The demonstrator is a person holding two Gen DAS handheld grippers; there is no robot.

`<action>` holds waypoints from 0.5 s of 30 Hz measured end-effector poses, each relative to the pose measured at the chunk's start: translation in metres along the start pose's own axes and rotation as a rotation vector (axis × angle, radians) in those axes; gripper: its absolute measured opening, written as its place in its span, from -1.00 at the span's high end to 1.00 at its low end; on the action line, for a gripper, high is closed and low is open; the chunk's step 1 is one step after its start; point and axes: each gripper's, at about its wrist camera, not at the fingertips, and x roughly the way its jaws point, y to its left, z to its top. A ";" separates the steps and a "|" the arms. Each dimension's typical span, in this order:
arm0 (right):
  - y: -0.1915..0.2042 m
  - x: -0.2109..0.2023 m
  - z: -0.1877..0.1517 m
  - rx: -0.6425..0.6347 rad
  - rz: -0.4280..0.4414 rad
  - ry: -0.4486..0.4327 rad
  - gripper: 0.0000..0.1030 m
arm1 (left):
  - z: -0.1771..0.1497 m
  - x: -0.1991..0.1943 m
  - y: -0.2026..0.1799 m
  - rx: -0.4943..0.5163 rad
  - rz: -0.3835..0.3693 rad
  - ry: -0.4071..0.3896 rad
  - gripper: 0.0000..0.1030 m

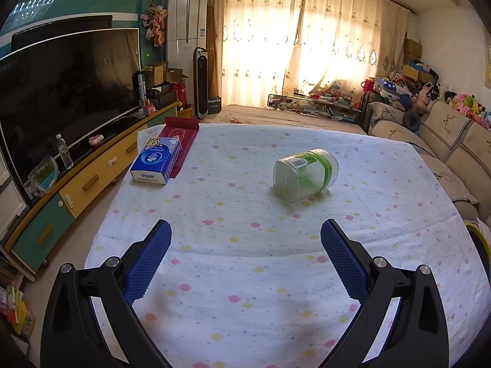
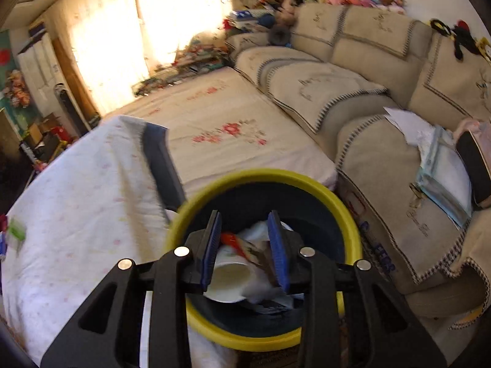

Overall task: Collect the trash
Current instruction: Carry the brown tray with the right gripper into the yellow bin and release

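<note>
Right claw [image 2: 245, 245], one bin [image 2: 264, 178], one jar [image 1: 305, 174]

The patterned tablecloth [image 1: 245, 263] lies bare between the left gripper [image 1: 245, 230] and the tipped clear jar with a green label [image 1: 305, 175], so the way to it is open across the middle. At the far left corner a blue Vinda tissue pack [image 1: 156, 161] rests on a red box [image 1: 184, 141], well apart from the jar. Beside the table, the yellow-rimmed bin [image 2: 270, 178] sits close against the sofa [image 2: 383, 159]; its mouth is open above a paper cup [image 2: 230, 279] and wrappers, with the right gripper [image 2: 245, 239] over it.
</note>
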 end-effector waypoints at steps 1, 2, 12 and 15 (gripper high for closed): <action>0.012 -0.007 0.003 -0.018 0.025 -0.022 0.28 | -0.001 0.000 0.000 0.001 -0.001 0.000 -0.87; 0.028 -0.015 0.007 -0.035 0.062 -0.051 0.25 | -0.001 0.000 0.000 0.003 -0.001 -0.001 -0.87; 0.197 -0.042 0.021 -0.249 0.414 -0.205 -0.04 | -0.002 0.005 -0.004 0.005 -0.033 0.026 -0.87; 0.223 -0.032 0.011 -0.292 0.449 -0.205 -0.04 | -0.001 0.012 -0.010 0.014 -0.081 0.083 -0.87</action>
